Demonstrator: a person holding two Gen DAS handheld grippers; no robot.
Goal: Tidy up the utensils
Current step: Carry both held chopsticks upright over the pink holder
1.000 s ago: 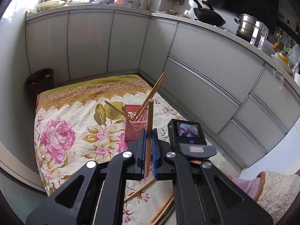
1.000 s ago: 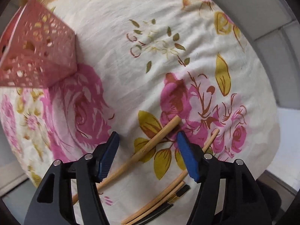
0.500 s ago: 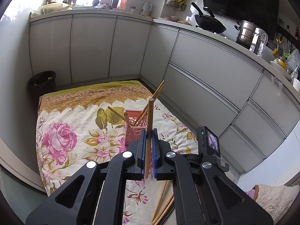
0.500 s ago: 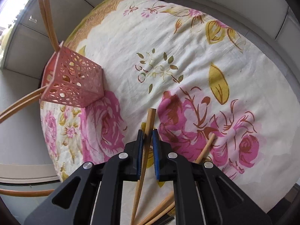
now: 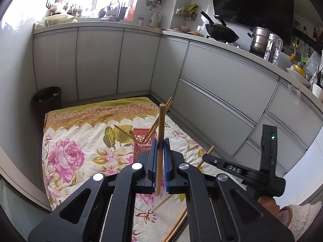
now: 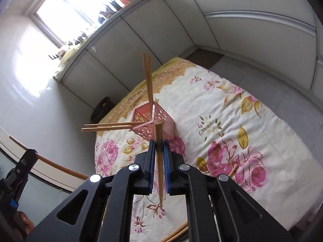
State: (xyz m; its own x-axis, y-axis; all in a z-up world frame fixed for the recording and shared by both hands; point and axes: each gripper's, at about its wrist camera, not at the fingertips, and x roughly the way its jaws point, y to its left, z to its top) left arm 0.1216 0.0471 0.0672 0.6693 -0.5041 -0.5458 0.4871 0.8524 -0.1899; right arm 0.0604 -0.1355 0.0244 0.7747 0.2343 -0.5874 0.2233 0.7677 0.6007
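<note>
Clamping 1 wooden chopstick each, the 2 grippers have their blue pads pressed tight on the sticks: the left gripper point(image 5: 159, 157) holds the left chopstick point(image 5: 160, 133) nearly upright, the right gripper point(image 6: 159, 157) holds the right chopstick point(image 6: 158, 151) above the floral cloth point(image 6: 232, 121). 1 pink perforated holder point(image 6: 159, 124) stands on that cloth with 4 chopsticks in it, 2 leaning up, 2 angled sideways. Loose chopsticks point(image 5: 177, 223) lie on the cloth below; their count is unclear. Only the left wrist view shows the bench point(image 5: 232, 48) with 1 wok point(image 5: 221, 32) and 1 steel pot point(image 5: 258, 40).
</note>
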